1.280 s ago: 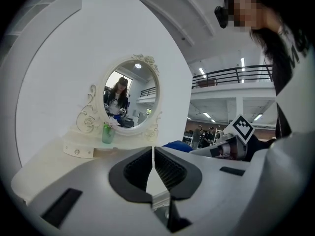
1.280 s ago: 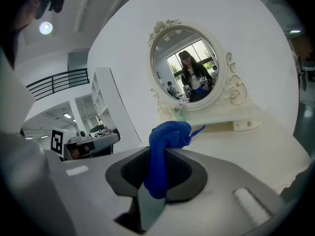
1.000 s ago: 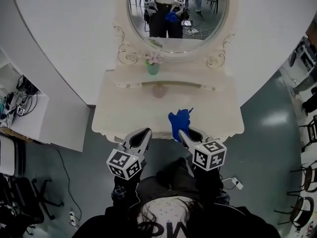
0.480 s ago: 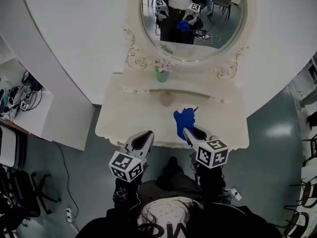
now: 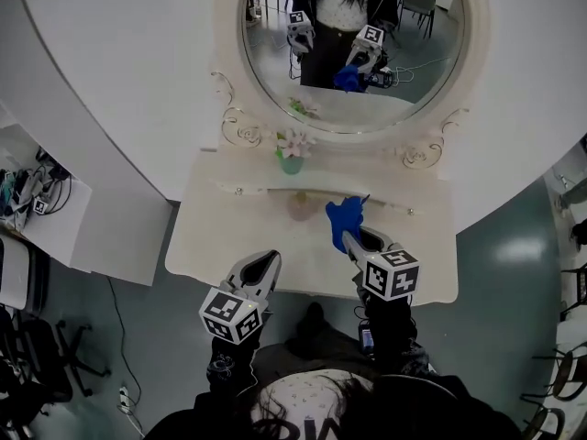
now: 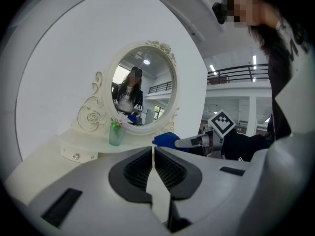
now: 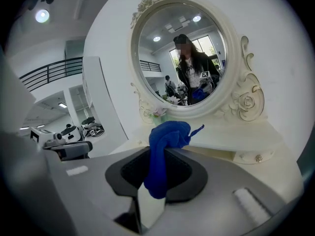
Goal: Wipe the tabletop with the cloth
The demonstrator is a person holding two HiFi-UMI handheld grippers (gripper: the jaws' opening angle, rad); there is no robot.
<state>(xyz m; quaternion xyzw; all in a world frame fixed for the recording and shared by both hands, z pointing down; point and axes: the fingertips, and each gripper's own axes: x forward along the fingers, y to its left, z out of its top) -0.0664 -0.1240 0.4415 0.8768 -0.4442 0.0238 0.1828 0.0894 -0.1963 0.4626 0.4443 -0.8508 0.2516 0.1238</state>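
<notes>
the cloth (image 7: 165, 146) is soft blue fabric, matt and creased. the tabletop (image 5: 229, 236), mid frame, is smooth cream with a low sheen. the mirror (image 5: 358, 53) glass above is glossy. the right gripper (image 5: 351, 239) shell is matt grey plastic.

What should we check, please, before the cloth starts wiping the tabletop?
1. Cloth clamped in right gripper: ok.
2. Left gripper shut, empty, apart from cloth: ok.
3. Cloth touching tabletop: cannot tell.
4. Vase well behind cloth: ok.
5. Wipe path free: not ok, a small pink thing lies just left of the cloth.
</notes>
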